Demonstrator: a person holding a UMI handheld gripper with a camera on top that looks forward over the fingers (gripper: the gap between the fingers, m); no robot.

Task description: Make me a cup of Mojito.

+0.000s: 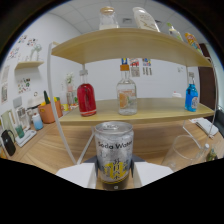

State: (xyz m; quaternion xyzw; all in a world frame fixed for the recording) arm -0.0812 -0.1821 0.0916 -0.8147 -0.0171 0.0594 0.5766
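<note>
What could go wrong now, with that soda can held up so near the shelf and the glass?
The soda water can sits between the fingers of the hand-held gripper, apparently gripped low down; if the grip is slack, it could tip or slip. The clear glass stands close beside it, so a sideways swing might knock it. Moving forward carelessly could bump the red bottle or clear bottle on the shelf.

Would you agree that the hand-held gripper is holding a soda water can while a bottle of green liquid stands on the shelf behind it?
Not quite: the liquid is red, not green. The gripper view shows the hand-held gripper holding the soda water can, with the bottle of red liquid on the shelf behind it.
</note>
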